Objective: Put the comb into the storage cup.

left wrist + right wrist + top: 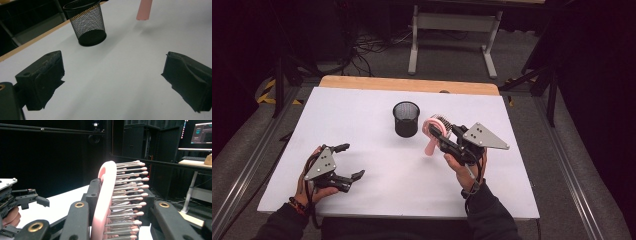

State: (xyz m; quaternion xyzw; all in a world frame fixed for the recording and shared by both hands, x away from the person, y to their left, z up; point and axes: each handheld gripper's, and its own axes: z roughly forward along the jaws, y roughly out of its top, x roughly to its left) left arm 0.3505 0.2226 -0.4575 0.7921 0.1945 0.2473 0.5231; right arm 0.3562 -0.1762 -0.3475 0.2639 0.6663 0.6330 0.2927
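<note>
A pink hairbrush [430, 142] with metal bristles hangs above the white table, handle pointing down, just right of a black mesh cup [406, 119]. My right gripper [439, 135] is shut on the brush's head. In the right gripper view both jaws press on the hairbrush [104, 202], one on its pink back and one on the bristle side. My left gripper [352, 161] rests low at the table's front left, open, with nothing between its jaws. The left gripper view faces the mesh cup [87, 23] and the tip of the pink handle [144, 10].
A white sheet [377, 185] covers the table, and a strip of bare wood [407, 84] runs along its far edge. Grey desk legs [414, 40] stand on the floor beyond. A person's hand holds each gripper from the near side.
</note>
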